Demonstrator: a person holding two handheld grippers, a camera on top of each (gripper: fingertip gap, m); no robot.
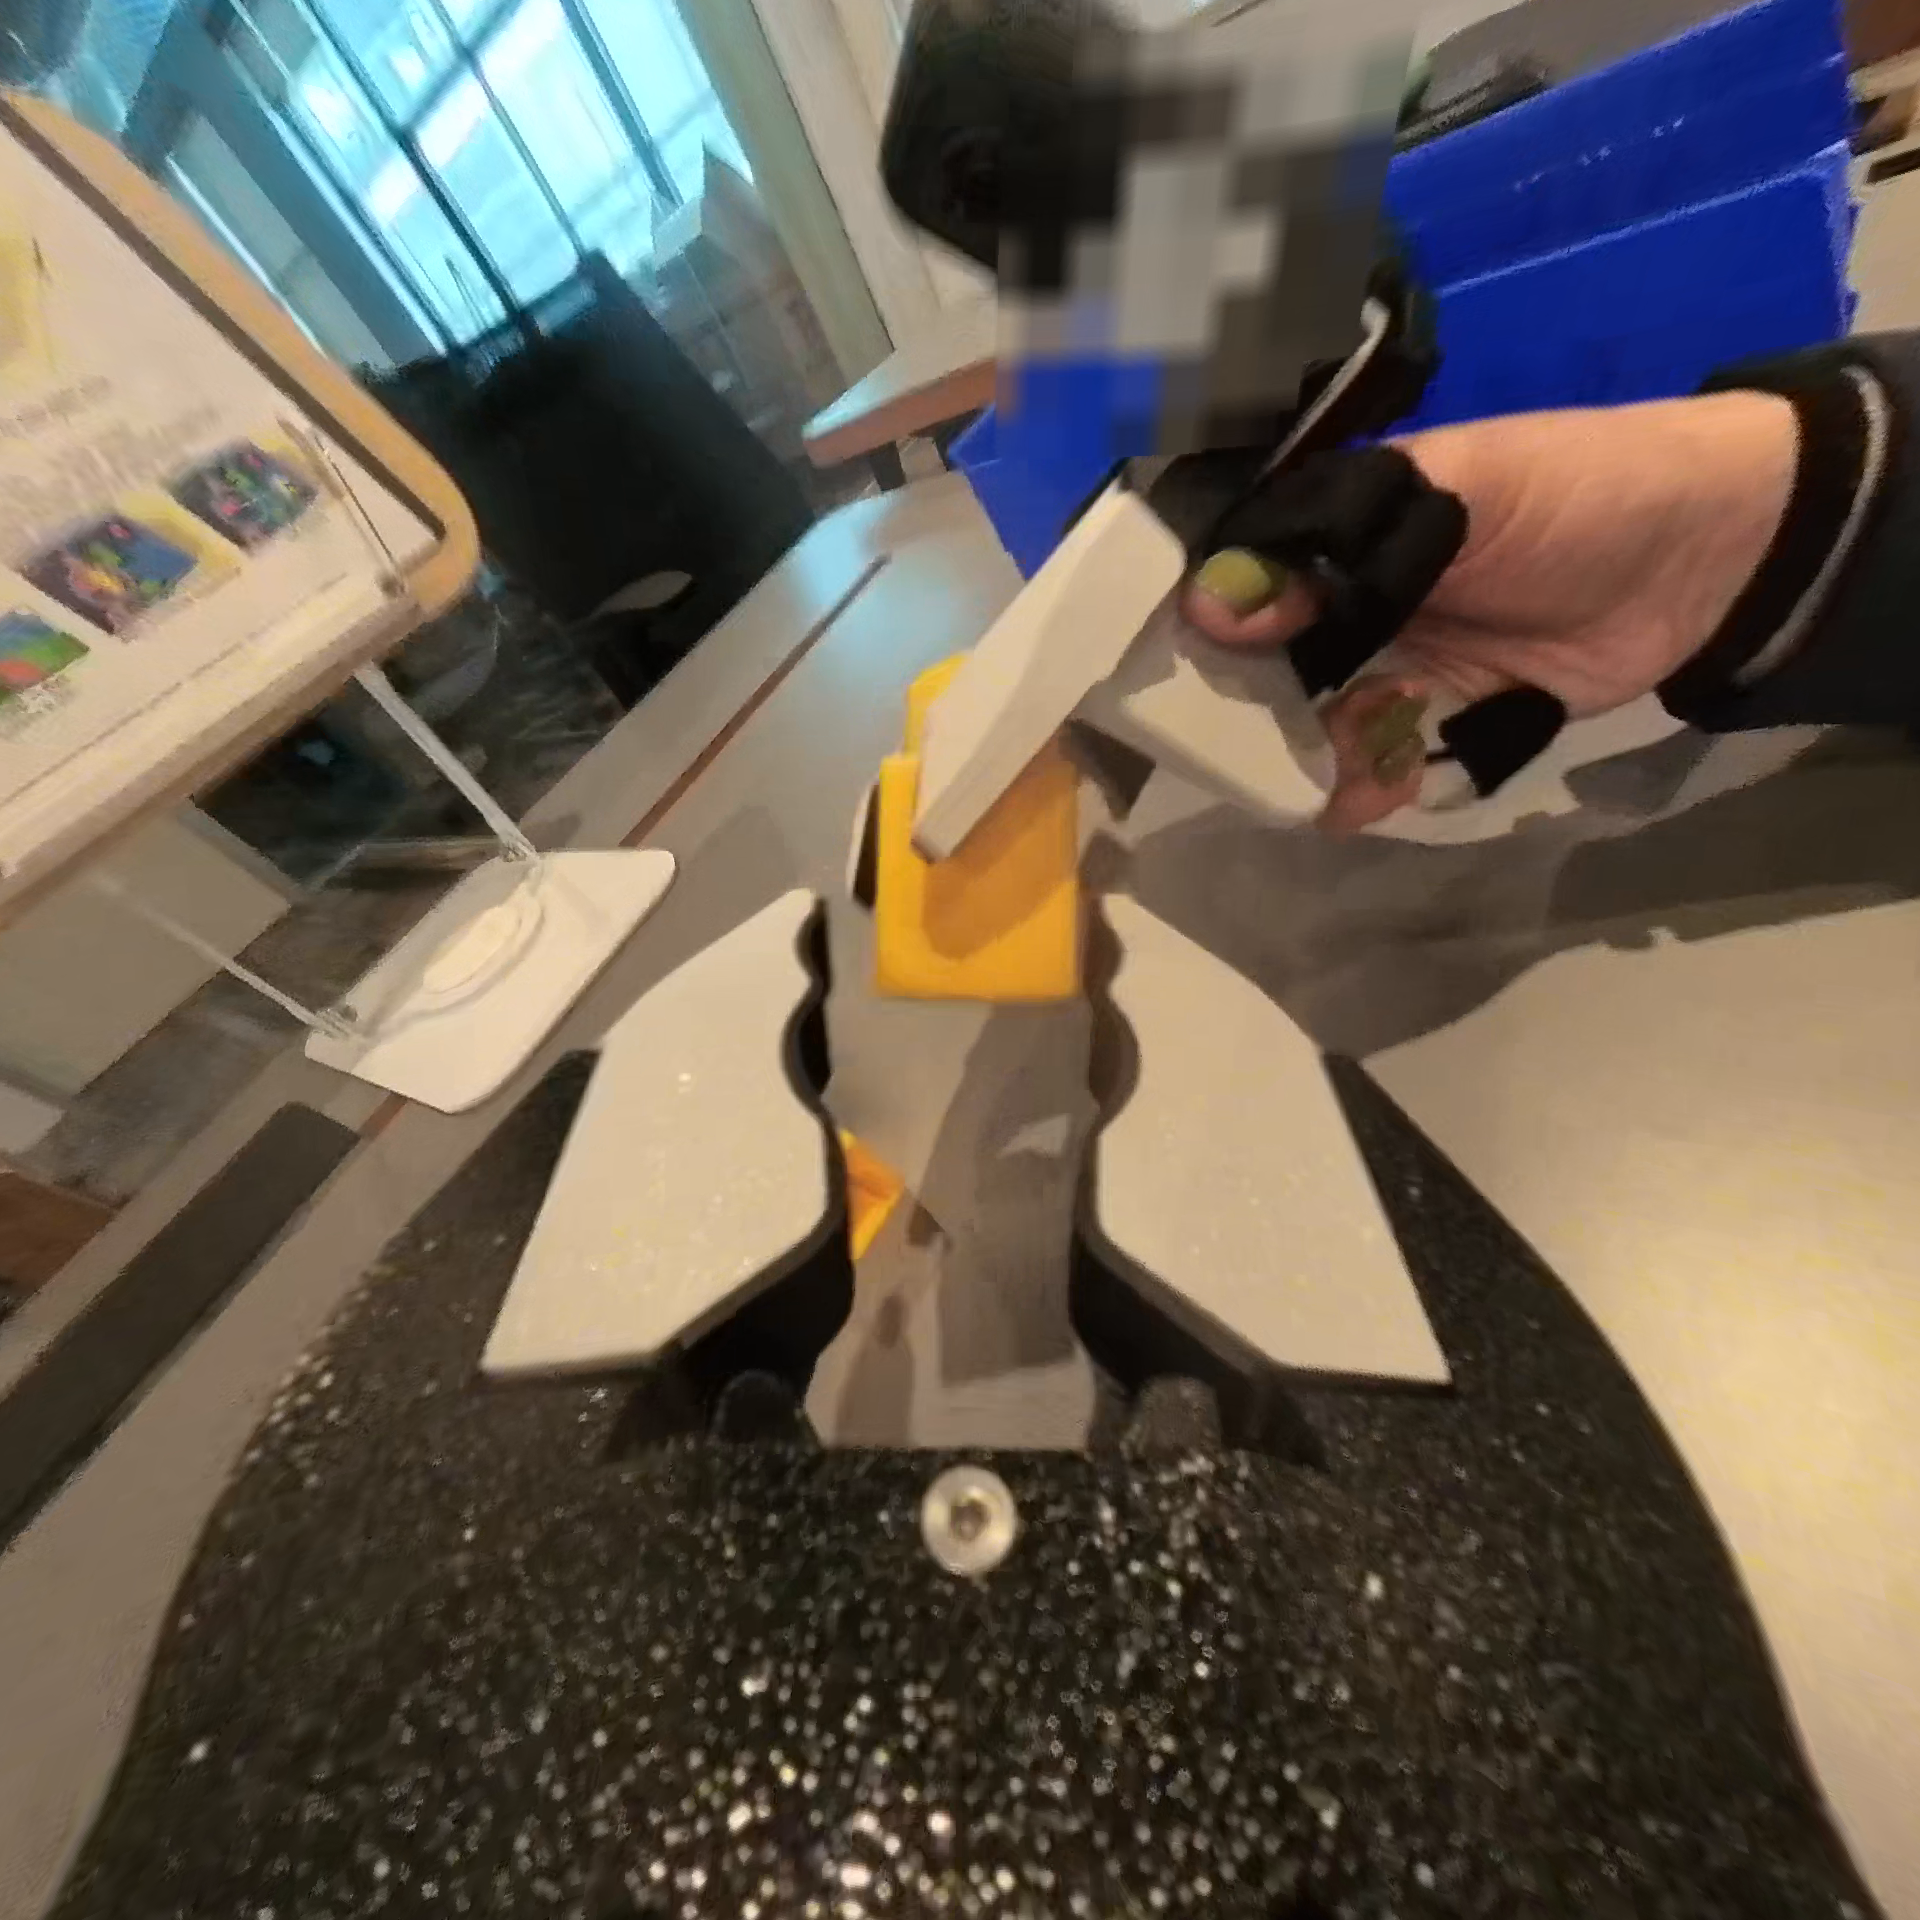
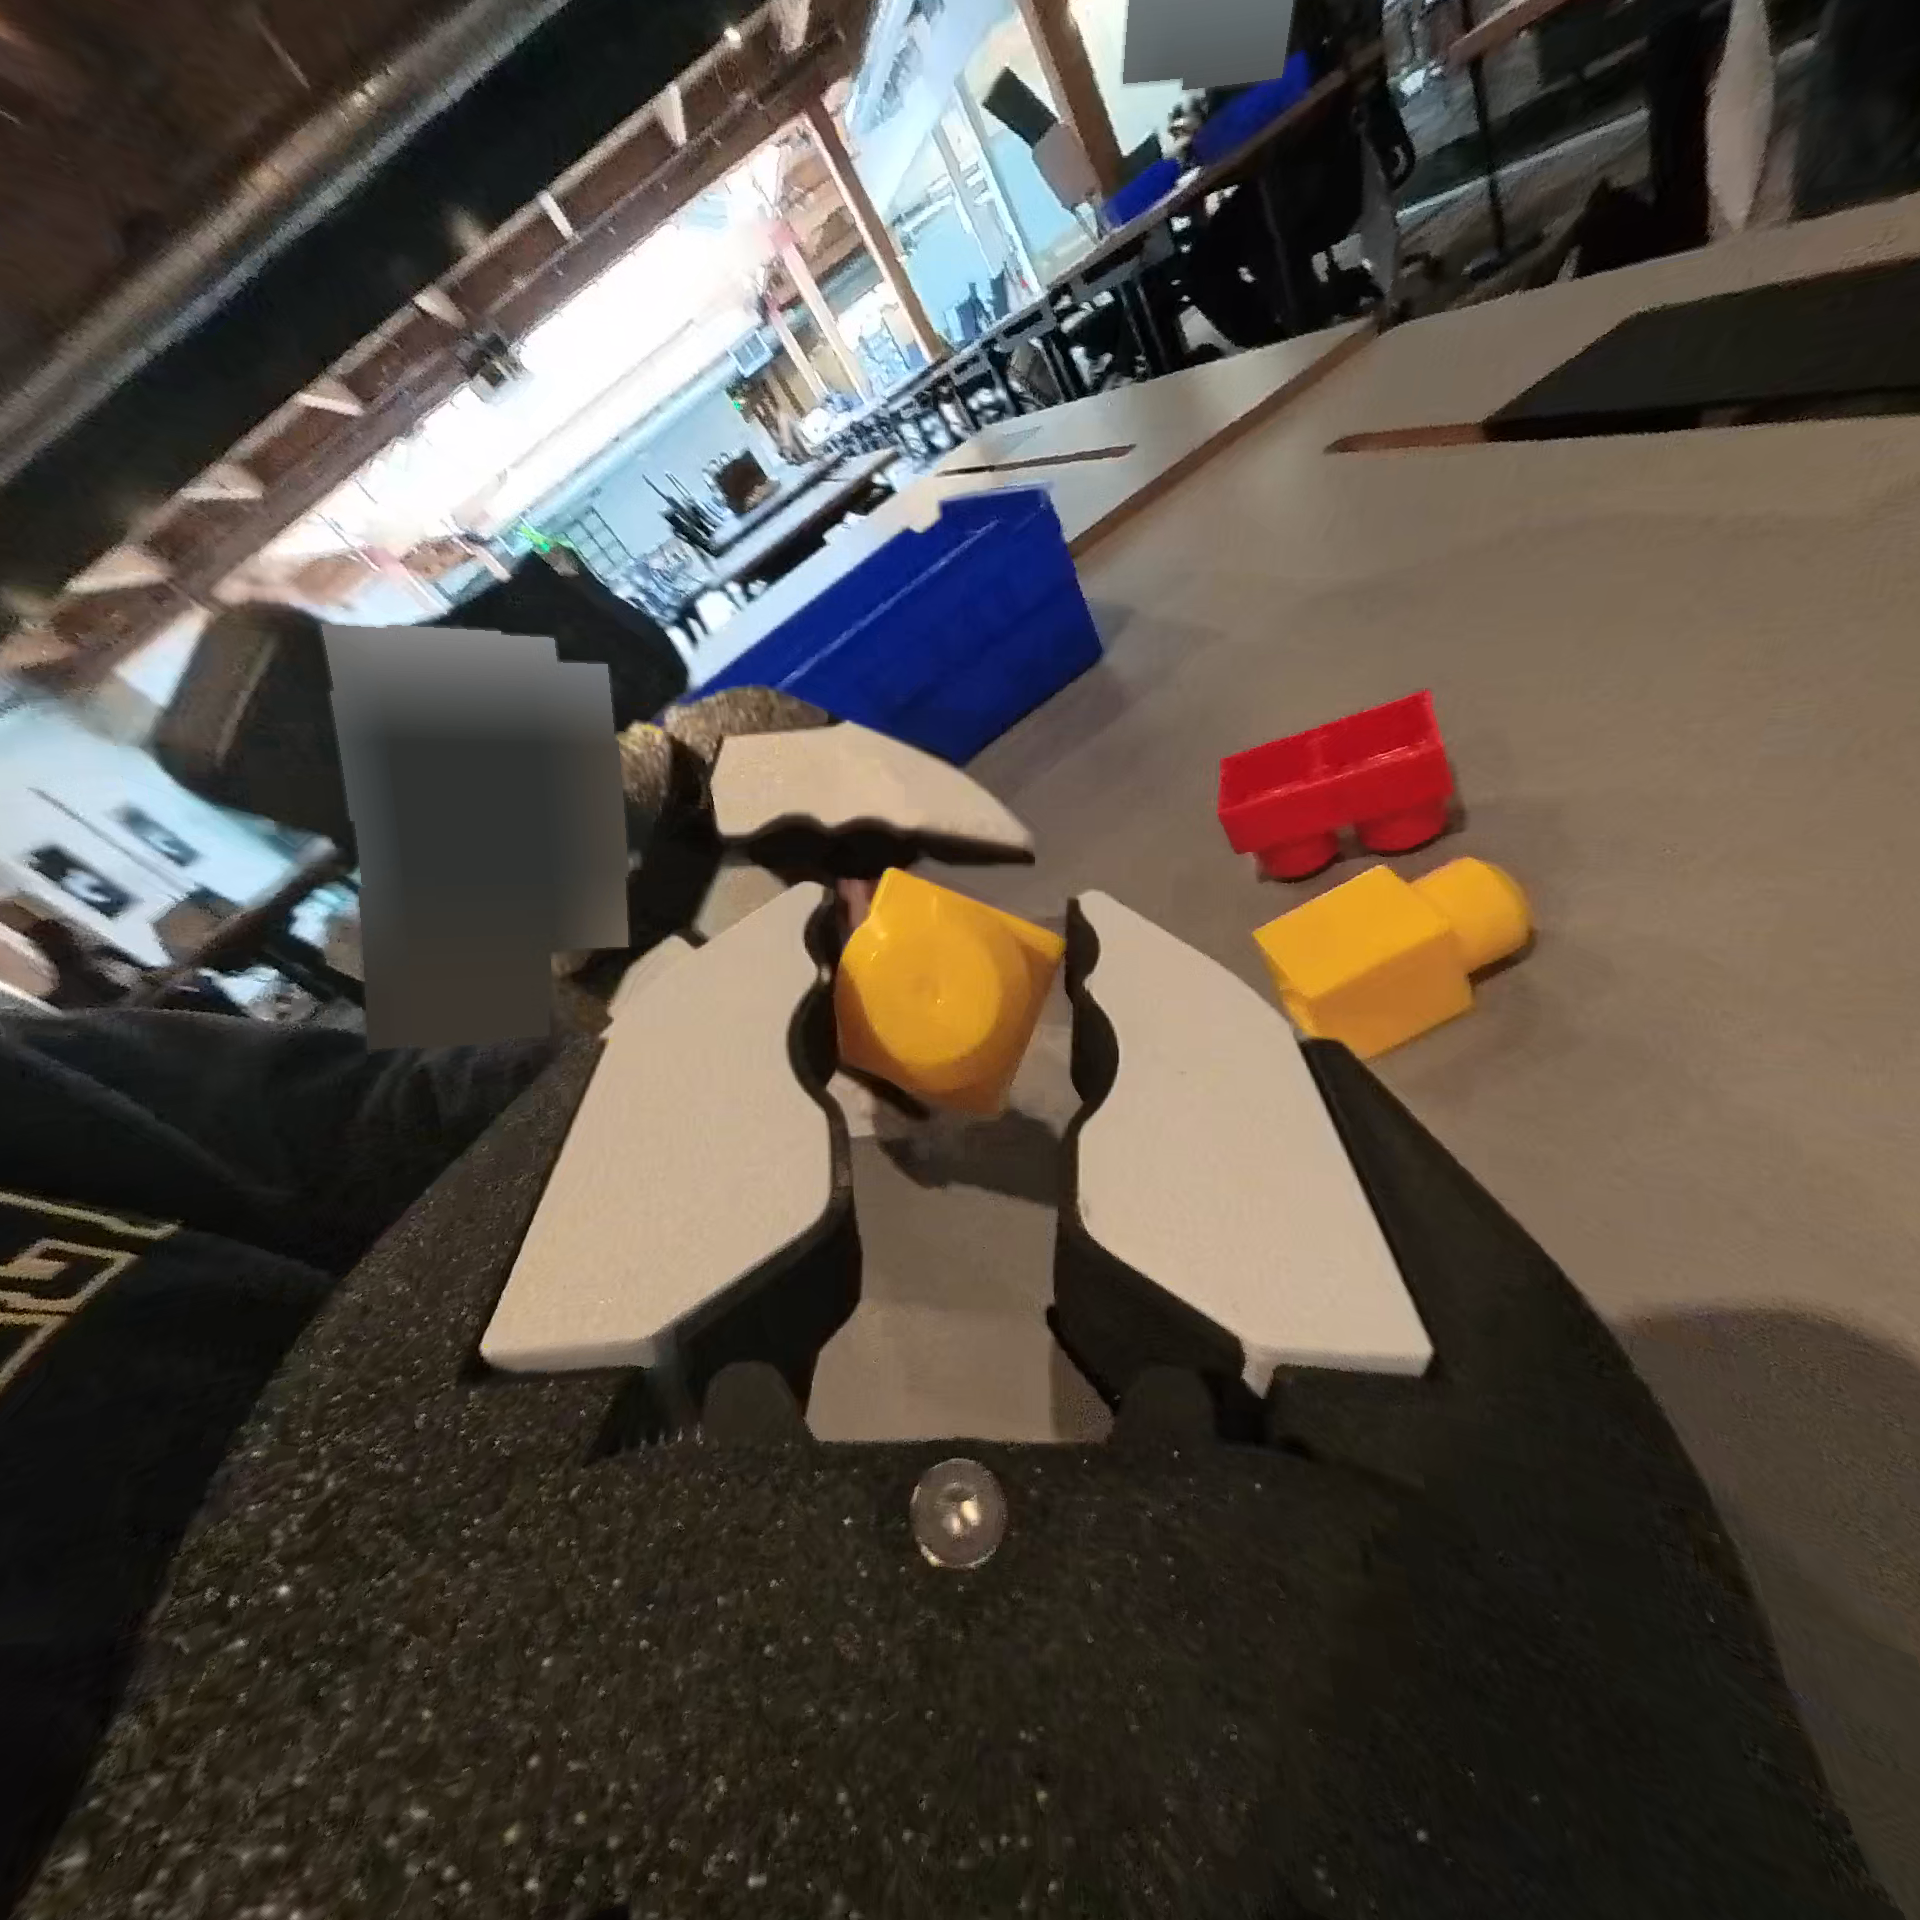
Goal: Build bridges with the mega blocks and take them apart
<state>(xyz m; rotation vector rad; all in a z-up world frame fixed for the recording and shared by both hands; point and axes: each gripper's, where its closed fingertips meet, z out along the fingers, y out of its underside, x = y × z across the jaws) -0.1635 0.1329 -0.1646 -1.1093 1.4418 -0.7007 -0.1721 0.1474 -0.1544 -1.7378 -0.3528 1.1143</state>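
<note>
While both grippers meet over the grey worktop point(image 2: 1558, 623), one yellow block point(image 2: 940, 997) sits between them. The right gripper point(image 2: 940, 987) is clenched on this block: both pads touch its sides, and its round stud faces the camera. In the left wrist view the same yellow block point(image 1: 977, 904) stands just ahead of the left gripper point(image 1: 961, 935); its right finger looks close against the block, but a thin gap shows on the left side, and I cannot tell if this gripper really presses it. A hand point(image 1: 1507, 623) holds the right gripper from the right.

To the right of the held block, a second yellow block point(image 2: 1382, 961) lies on its side, and a red block point(image 2: 1340, 779) lies upside down just behind it. The worktop is open around them up to its far edge.

A blue bin point(image 2: 935, 634) stands further back near that edge; what is inside is hidden. On the left, a clear sign stand point(image 1: 488, 977) rests near the worktop's edge.
</note>
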